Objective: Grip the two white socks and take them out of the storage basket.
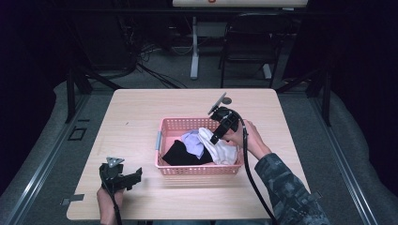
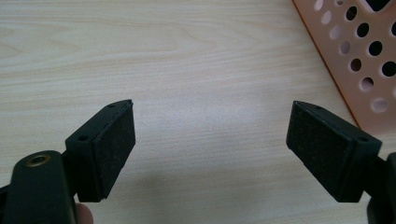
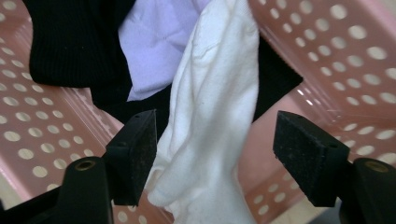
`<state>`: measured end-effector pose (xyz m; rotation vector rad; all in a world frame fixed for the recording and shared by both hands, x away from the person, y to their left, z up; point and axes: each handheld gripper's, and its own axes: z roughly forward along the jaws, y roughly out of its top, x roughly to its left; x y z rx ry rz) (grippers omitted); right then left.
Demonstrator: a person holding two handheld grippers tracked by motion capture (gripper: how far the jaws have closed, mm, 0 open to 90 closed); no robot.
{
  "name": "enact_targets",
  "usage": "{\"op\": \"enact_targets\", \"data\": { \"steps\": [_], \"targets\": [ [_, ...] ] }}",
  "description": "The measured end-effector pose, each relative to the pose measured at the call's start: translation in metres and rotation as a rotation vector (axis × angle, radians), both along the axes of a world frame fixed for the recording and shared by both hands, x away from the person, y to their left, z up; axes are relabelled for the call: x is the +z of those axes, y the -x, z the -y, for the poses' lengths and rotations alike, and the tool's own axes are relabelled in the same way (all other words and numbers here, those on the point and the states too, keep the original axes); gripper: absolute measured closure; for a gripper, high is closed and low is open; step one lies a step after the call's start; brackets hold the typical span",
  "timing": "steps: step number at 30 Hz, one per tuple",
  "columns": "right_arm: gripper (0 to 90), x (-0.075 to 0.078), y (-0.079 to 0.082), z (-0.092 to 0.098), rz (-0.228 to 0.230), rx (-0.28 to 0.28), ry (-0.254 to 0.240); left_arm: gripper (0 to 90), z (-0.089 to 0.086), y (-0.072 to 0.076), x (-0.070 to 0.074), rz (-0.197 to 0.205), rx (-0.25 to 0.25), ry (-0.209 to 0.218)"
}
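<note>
While the left tongs (image 2: pixel 210 140) wait spread over bare worktop (image 2: pixel 163 56), the right tongs (image 3: pixel 217 158), not yet clenched, straddle the white garment (image 3: pixel 212 116) in the pink basket (image 3: pixel 336 60); next they must pinch and lift.

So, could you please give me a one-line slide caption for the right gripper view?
Right gripper with open jaws on either side of a white garment in the pink basket.
</note>
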<state>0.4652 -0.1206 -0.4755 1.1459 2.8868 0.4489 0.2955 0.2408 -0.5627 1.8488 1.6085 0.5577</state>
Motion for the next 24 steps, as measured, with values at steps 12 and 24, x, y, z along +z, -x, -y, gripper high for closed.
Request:
{"op": "enact_targets", "data": {
  "steps": [12,24],
  "targets": [
    [50.7,-0.029,-0.007,-0.006,-0.058,-0.018,0.100,15.6,0.000,0.000,0.000,-0.002,-0.002,-0.002],
    [86.2,-0.023,-0.004,0.001,-0.059,-0.011,0.119,15.6,0.001,0.000,0.000,-0.001,-0.002,-0.001]
  ]
}}
